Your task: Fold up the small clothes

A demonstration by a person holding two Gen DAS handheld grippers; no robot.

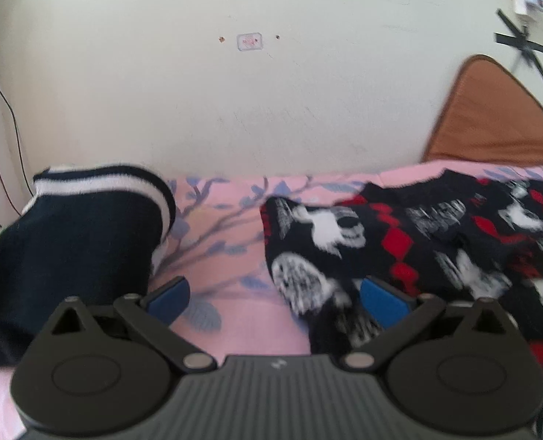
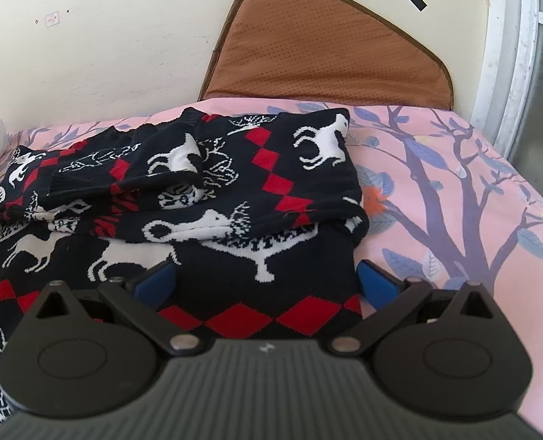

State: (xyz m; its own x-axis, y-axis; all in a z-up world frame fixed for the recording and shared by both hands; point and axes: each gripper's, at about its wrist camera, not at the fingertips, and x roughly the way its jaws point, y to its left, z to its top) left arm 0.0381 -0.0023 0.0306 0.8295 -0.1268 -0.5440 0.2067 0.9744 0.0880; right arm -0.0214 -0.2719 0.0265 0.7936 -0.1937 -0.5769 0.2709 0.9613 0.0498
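A black knit sweater (image 2: pixel 234 198) with red diamonds and white animals lies partly folded on the pink floral bedsheet (image 2: pixel 436 183), one sleeve laid across its body. The same patterned sweater (image 1: pixel 436 234) fills the right of the left wrist view. My right gripper (image 2: pixel 266 280) is open low over the sweater's near hem, its blue pads apart with cloth below them. My left gripper (image 1: pixel 275 295) is open above bare sheet, its right pad at the sweater's left edge. A dark navy garment (image 1: pixel 73 242) with white stripes sits to its left.
A brown cushion (image 2: pixel 326 44) leans against the cream wall (image 1: pixel 234 91) at the back of the bed. A window frame (image 2: pixel 521 55) stands at the far right. Thin cables (image 1: pixel 0 110) hang down the wall at the left. Open sheet lies right of the sweater.
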